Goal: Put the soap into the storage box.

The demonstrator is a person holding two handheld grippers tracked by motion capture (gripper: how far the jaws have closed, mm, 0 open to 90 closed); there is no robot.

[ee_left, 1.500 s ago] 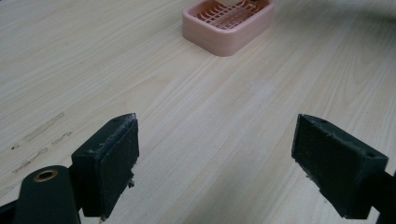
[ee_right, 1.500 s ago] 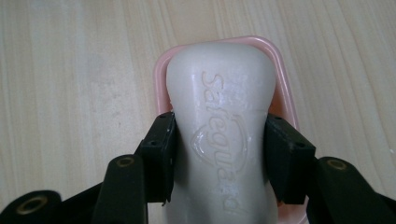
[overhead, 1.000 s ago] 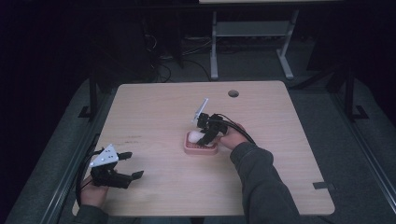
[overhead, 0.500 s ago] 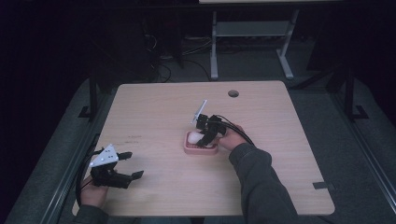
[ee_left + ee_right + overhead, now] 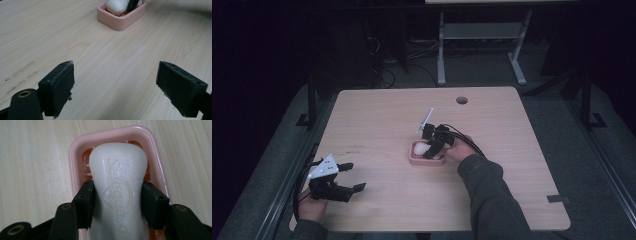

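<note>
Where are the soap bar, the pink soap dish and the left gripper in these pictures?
soap bar (image 5: pixel 117 182), right gripper view, on its embossed top face.
pink soap dish (image 5: pixel 120 22), left gripper view, on its near wall.
left gripper (image 5: pixel 355 177), high view, midway between its fingertips.

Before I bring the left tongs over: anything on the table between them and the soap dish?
Nothing visible. Bare table lies between the open left tongs and the pink soap dish; the right tongs already grip the soap there.
</note>
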